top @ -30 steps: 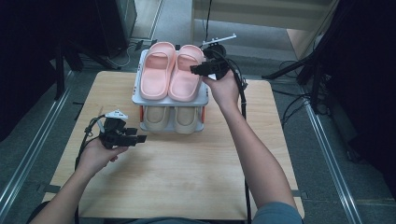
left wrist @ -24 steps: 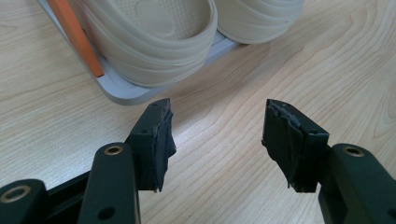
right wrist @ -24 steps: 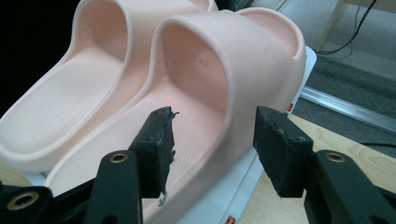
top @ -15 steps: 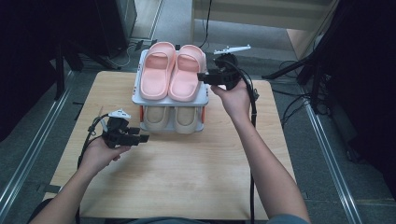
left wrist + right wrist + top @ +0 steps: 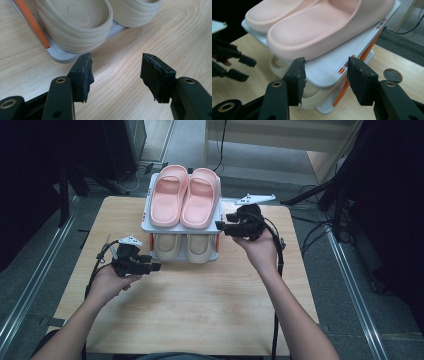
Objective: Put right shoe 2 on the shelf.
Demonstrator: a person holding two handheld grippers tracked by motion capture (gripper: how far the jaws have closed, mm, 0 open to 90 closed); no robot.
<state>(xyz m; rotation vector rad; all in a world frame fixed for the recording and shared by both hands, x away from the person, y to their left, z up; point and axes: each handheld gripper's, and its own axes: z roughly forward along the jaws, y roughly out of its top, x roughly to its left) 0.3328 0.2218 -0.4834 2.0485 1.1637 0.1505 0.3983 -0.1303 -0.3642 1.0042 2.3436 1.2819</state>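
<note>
A two-tier white shoe rack stands at the table's far middle. A pair of pink slippers lies on its top shelf and a cream pair on the bottom one. My right gripper is open beside the rack's right edge. In the right gripper view its jaws frame the top shelf's corner under the pink slippers. My left gripper is open, low on the table left of the rack. In the left gripper view its jaws point past the rack's base and a cream slipper.
Orange posts hold up the rack's corners. A round hole is cut in the tabletop right of the rack. Bare wooden table spreads between the rack and the person. Dark stands and cables surround the table.
My right gripper has come off the pink slippers, moving right and toward the person, to the rack's right edge. The left gripper has barely moved.
</note>
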